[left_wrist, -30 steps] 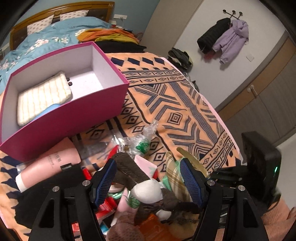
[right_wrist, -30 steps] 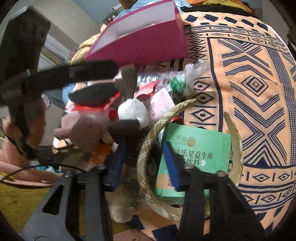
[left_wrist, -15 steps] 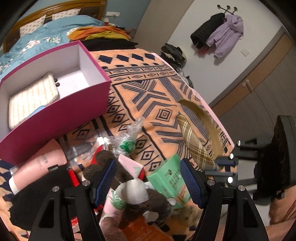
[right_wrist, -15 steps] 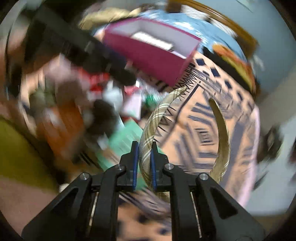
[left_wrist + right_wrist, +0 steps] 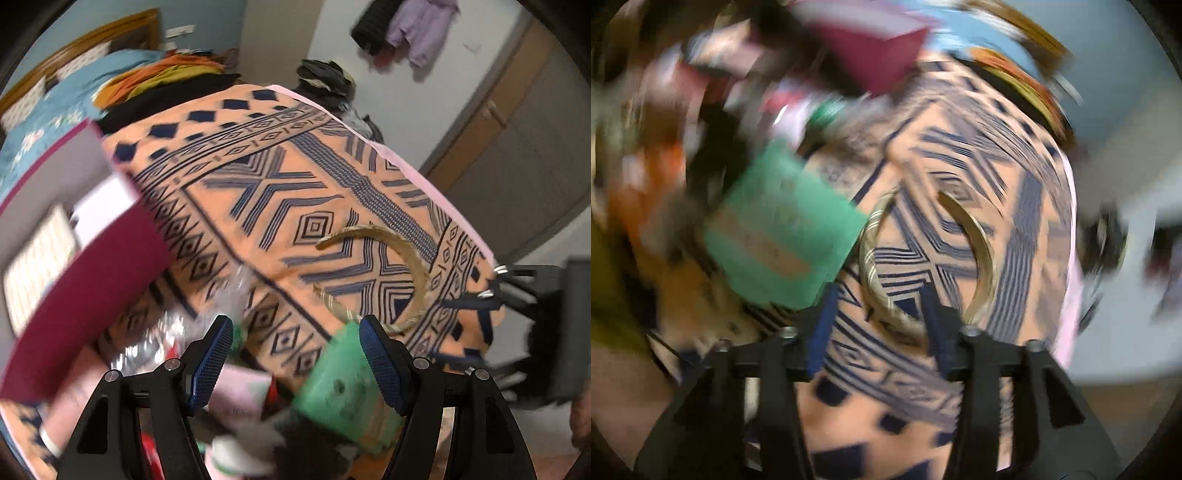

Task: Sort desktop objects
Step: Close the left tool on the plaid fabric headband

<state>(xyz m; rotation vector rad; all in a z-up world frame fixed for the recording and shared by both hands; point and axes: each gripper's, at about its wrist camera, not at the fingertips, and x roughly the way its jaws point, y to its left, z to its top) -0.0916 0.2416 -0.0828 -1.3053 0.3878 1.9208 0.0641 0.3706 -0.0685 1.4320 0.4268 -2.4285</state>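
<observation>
Two grippers are in view over a table draped in an orange cloth [image 5: 280, 206] with dark blue geometric patterning. The plaid headband [image 5: 871, 258], a tan U-shaped hoop, lies flat on the bare right part of that cloth, apart from the clutter. In the right wrist view its closed curve sits nearest the camera, between the spread blue-padded fingers of the right gripper [image 5: 879, 328], and its two tips point away toward the far end of the table, so the long axis runs roughly along the gripper's line of sight. The jaws stand wide apart, one on each side of the hoop's base, and grip nothing; heavy blur hides whether a pad touches the band. In the left wrist view the headband [image 5: 402, 258] opens toward the left, its curve toward the right edge of the table, where the right gripper [image 5: 480, 295] reaches in. The left gripper [image 5: 295, 358] hangs with its jaws wide apart and empty above a blurred pile near the camera, which includes a green box [image 5: 343, 398] just beside the headband. A magenta box [image 5: 85, 288] with a pale interior stands at the left, well apart from the headband.
</observation>
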